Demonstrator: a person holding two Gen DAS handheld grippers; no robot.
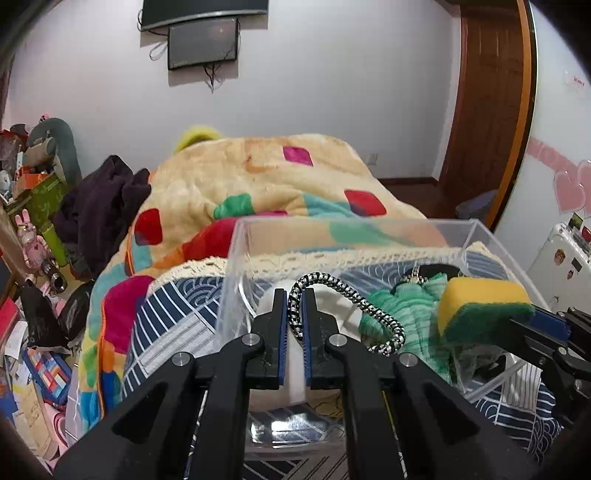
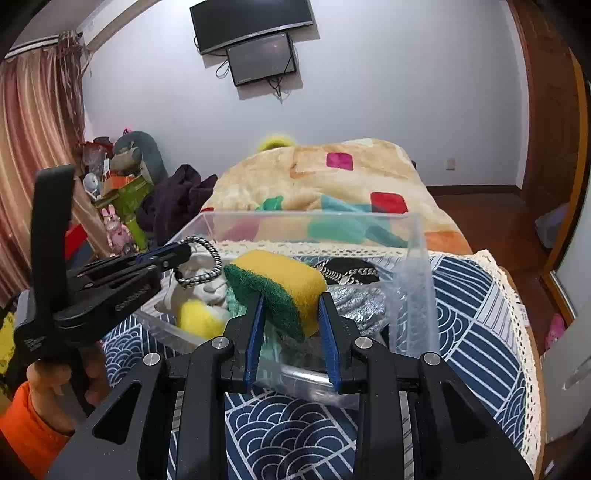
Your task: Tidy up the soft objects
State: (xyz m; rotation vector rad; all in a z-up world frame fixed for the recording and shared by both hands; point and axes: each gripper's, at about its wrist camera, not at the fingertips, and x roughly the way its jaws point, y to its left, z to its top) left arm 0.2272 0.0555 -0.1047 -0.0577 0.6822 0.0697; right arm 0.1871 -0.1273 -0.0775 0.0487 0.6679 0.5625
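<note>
Left claw (image 1: pixel 294 295) pinches braided cord (image 1: pixel 347 295); right claw (image 2: pixel 291 299) squeezes spongy block (image 2: pixel 277 284) (green-backed).

We see only part of the white object (image 1: pixel 334 306) behind the left claw (image 1: pixel 294 310). The green cloth (image 2: pixel 233 301) lies mostly hidden under the sponge (image 2: pixel 280 286). The upper screen (image 1: pixel 203 9) is cut off by the top edge.

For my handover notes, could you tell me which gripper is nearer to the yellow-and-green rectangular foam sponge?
Right. The right gripper is clamped on the sponge above the clear plastic box; the left gripper holds a black-and-white braided cord beside it.
</note>
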